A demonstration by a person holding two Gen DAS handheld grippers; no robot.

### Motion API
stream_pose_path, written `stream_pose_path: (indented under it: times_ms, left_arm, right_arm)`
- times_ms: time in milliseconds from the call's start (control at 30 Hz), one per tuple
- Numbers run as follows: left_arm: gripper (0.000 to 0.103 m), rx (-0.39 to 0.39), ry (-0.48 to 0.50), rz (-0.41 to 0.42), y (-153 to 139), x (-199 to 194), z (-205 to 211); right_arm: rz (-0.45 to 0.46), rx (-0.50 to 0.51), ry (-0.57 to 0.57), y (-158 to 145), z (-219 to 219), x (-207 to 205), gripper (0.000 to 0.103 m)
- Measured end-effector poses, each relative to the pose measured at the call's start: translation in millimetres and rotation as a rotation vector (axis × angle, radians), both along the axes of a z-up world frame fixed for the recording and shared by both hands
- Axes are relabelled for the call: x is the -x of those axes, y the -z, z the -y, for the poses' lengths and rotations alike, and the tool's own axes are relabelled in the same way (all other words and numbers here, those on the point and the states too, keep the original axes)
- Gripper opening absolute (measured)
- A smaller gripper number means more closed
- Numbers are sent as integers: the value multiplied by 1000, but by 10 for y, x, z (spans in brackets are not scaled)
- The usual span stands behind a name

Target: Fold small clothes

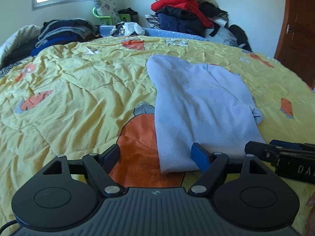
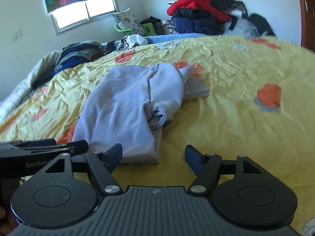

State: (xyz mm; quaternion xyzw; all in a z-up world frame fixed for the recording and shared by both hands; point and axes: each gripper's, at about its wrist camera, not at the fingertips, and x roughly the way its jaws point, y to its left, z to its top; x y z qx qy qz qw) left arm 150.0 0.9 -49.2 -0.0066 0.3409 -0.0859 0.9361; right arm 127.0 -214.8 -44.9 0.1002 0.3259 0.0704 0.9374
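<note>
A pale lilac-blue garment (image 1: 196, 106) lies partly folded on the yellow bedspread (image 1: 78, 82). In the right wrist view the garment (image 2: 128, 102) shows a bunched sleeve on its right side and a grey piece under it. My left gripper (image 1: 157, 155) is open, its fingers either side of the garment's near hem, just above the bed. My right gripper (image 2: 153, 155) is open at the hem's near right corner. Each gripper shows at the edge of the other's view: the right one (image 1: 285, 153), the left one (image 2: 39, 149).
Piles of clothes sit at the far side of the bed: a dark stack (image 1: 65, 31) on the left, a red and black heap (image 1: 187, 13) on the right. A crumpled plastic bag (image 1: 128, 28) lies between them. A wooden door (image 1: 297, 35) stands at the right.
</note>
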Motion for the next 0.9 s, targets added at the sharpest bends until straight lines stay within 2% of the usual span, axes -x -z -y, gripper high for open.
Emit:
stream_pose_path:
  times_ms: [100, 267, 433, 667, 900]
  left_arm:
    - [80, 11, -1, 3, 21, 16, -54]
    - [80, -10, -21, 13, -4, 106, -65]
    - [80, -21, -38, 24, -22, 219, -96]
    - [80, -27, -59, 9, 14, 335, -142]
    - [80, -33, -53, 2, 30, 462, -149]
  right_arm:
    - [-5, 0, -1, 23, 6, -7, 73]
    - [-3, 86, -15, 11, -125, 52, 74]
    - [13, 117, -20, 1, -166, 170, 80]
    - [6, 109, -12, 29, -147, 265, 81]
    - [5, 115, -15, 40, -169, 404, 89]
